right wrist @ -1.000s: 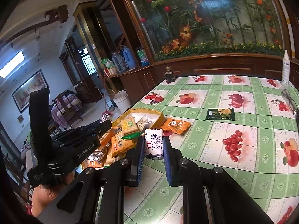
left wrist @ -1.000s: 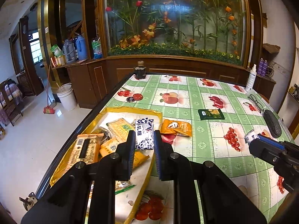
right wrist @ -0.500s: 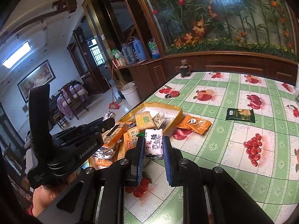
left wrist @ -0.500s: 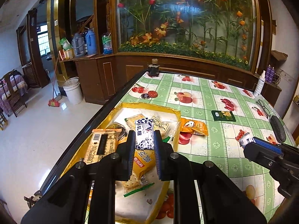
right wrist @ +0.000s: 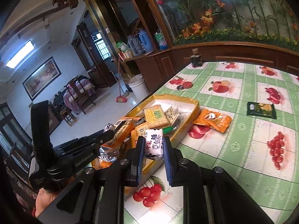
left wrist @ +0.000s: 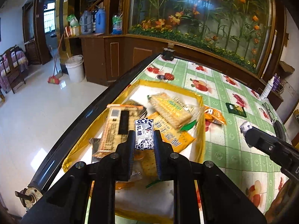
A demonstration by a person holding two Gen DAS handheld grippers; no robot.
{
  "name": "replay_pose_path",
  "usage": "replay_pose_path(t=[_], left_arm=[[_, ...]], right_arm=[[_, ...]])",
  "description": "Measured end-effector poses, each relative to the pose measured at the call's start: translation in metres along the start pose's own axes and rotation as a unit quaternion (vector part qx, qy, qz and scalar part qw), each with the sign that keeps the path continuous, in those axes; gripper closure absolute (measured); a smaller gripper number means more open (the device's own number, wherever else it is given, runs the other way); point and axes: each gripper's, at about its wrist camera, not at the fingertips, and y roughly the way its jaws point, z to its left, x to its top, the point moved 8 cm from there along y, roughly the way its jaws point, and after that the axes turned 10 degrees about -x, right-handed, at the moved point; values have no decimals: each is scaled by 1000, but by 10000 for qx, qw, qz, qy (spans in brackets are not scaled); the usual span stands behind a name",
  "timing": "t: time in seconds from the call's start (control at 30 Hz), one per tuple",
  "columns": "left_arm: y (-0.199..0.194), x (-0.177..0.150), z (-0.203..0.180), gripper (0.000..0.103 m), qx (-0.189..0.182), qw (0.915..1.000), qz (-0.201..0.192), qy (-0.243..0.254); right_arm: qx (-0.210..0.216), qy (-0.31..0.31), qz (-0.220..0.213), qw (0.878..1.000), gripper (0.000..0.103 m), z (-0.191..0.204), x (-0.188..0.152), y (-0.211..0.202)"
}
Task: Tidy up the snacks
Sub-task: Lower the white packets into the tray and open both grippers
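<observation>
My left gripper [left wrist: 144, 140] is shut on a white-and-blue nougat candy [left wrist: 143, 133] and holds it above the yellow tray [left wrist: 200, 100], which holds several snack packs. My right gripper [right wrist: 153, 147] is shut on a second white nougat candy [right wrist: 153, 143] near the tray's [right wrist: 194, 105] right edge. The right gripper also shows in the left wrist view [left wrist: 248, 130], right of the tray. The left gripper shows in the right wrist view [right wrist: 107, 133], over the tray's left part. An orange snack bag [right wrist: 213, 120] and a dark green packet [right wrist: 261, 110] lie on the tablecloth.
The table's dark left edge [left wrist: 104, 102] runs beside the tray, with open floor below. A dark bottle [right wrist: 196, 58] stands at the far corner. Glasses [left wrist: 268, 109] and a spray bottle [left wrist: 267, 88] sit at the far right. A wooden cabinet [left wrist: 119, 56] stands behind the table.
Both grippers have moved left toward the tray with their candies. The left gripper now hangs over the tray's snack packs; the right one has come close to the tray's right edge.
</observation>
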Motion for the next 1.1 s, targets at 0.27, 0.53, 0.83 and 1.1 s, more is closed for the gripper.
replay_pose_path(t=[0.27,0.53,0.83,1.1], left_arm=[[6,-10,8,86,18,9999,147,-31],[10,-7,17,86,61,9999,150,-42],[15,-1,21,86,197,9997,138,19],[20,2,25,86,356,9992,140,65]], right_arm=[[255,-262,389,9986,83,38,-9,56],[225,-367,493,9979,82,50,-6,84],[197,-503,549,9970,81,59,-4,99],[103,-580,606,9964,80,60,-7,115]])
